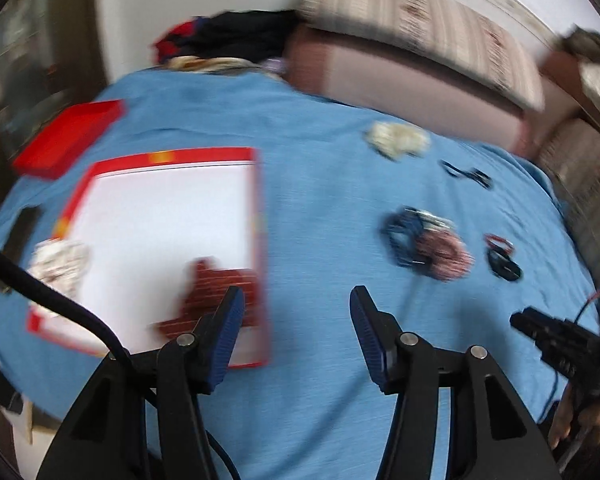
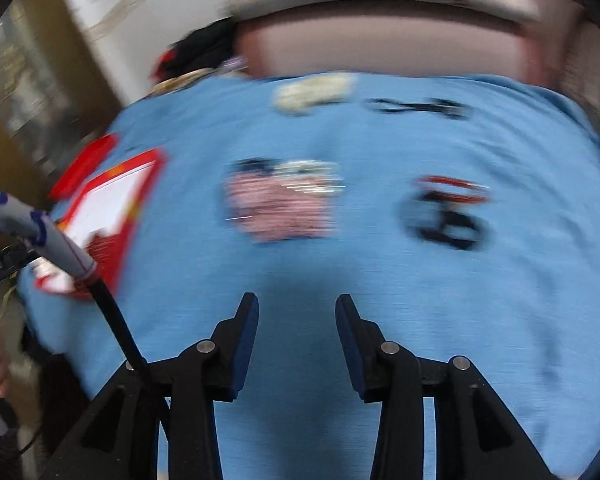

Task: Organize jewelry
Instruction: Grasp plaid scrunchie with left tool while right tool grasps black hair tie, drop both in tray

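A: We see the left gripper [image 1: 296, 300] over a blue cloth [image 1: 308, 200], its jaws standing apart with nothing between them. Under its left finger lies an open red box [image 1: 256, 200] with a white lining; a dark red beaded piece [image 1: 216, 292] rests inside near the lower right corner, and a pale beaded piece [image 1: 60, 260] sits at the box's left edge.

B: We have the right gripper [image 2: 296, 308] likewise parted and empty, over bare cloth. Ahead of it we make out a pink beaded coil [image 2: 276, 208], blurred, and to its right a red and black cluster of bands [image 2: 448, 212].

A: From our side, that pink coil touches a blue coil [image 1: 404, 236]. Beyond them lie a cream-coloured heap [image 1: 396, 140] and a dark looped piece [image 1: 464, 172], well apart from the box.

B: A red lid [image 1: 68, 136] lies beside the box, at its far left. We cannot tell finer detail; both views are smeared.

A: The right gripper's black body shows at our right edge, a hand [image 1: 580, 420] below it.
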`<state>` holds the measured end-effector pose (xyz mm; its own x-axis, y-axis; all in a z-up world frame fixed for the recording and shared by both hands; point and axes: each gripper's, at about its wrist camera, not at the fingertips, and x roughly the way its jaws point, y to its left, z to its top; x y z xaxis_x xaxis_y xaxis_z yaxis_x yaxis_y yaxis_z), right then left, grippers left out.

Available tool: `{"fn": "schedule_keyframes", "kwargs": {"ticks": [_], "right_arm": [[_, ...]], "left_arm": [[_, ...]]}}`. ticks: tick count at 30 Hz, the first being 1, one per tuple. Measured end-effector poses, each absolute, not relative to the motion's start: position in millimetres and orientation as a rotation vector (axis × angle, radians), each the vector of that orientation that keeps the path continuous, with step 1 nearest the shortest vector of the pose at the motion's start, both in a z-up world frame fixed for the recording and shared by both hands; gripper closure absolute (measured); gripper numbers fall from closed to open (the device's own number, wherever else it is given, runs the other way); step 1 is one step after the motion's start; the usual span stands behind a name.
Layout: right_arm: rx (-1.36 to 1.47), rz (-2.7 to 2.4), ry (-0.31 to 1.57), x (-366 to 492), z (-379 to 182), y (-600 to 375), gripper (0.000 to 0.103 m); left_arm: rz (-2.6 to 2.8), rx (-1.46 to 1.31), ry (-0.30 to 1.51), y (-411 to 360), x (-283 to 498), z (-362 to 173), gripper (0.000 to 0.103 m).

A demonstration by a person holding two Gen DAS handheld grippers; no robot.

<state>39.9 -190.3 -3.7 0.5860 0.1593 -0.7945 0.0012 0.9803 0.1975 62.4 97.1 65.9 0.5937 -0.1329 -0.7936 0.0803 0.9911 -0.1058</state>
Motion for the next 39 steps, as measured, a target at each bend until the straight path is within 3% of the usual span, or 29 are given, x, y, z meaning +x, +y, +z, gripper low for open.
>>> {"fn": "schedule_keyframes", "kwargs": {"ticks": [7, 21, 22, 24, 26, 27, 28, 30, 39], "right_arm": [[0.264, -0.022, 0.915, 47, -13, -262, 0.053], [0.274, 0.025, 0.879, 97, -23, -257, 0.051], [0.257, 0.030, 0.882, 102, -26, -253, 0.051], [0.235, 0.032, 0.897, 114, -33, -251, 0.055], [0.224, 0.033, 0.938, 124, -43, -249, 0.068], [0.227, 0.031, 0.953, 126, -47, -250, 0.080], [0.235, 0.030, 0.959, 127, -48, -252, 0.088], [0.264, 0.030, 0.933, 121, -41, -255, 0.091], [0.271, 0.093, 0.823, 79, 18, -239, 0.092]], "left_arm": [[-0.269, -0.035, 0.992, 16, 99, 39, 0.047], [-0.381, -0.023, 1.042, -55, 149, 11, 0.042], [-0.384, -0.014, 1.051, -59, 150, 8, 0.043], [-0.388, -0.001, 1.065, -63, 150, 3, 0.058], [-0.386, 0.016, 1.093, -68, 153, -4, 0.088], [-0.383, 0.017, 1.105, -68, 153, -7, 0.094], [-0.379, 0.014, 1.116, -67, 153, -8, 0.097], [-0.377, -0.010, 1.106, -61, 149, -3, 0.099], [-0.393, -0.089, 0.980, -18, 112, 68, 0.099]]}}
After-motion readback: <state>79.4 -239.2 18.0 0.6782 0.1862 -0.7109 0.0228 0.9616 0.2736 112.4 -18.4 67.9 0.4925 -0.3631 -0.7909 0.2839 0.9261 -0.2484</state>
